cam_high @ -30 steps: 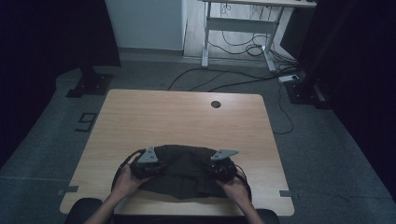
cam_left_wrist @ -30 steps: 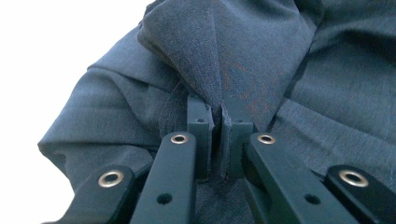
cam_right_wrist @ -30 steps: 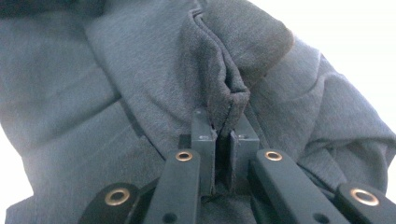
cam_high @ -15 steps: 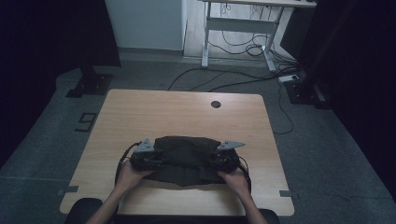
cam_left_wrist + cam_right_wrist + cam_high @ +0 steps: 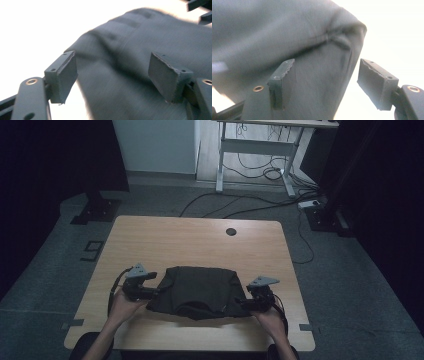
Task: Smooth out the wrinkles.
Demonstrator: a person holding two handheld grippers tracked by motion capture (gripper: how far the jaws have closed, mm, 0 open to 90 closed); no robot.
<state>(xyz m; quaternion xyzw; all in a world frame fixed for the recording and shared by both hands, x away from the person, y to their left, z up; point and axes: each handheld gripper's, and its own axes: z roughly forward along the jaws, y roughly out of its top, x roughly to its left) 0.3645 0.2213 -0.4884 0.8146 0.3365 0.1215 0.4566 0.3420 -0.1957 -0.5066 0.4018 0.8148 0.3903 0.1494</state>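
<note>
Dim high view; gripper views blurred, backgrounds glaring white.

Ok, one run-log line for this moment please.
dark folded garment flat on table | left gripper fingers just opened, released | right gripper fingers just opened, released

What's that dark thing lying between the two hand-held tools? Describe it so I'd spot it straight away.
Start at the wooden table. On its near half, between the left gripper and the right gripper, lies a dark folded cloth. It is the one soft, rumpled thing there, unlike the small round black hole farther back.
</note>
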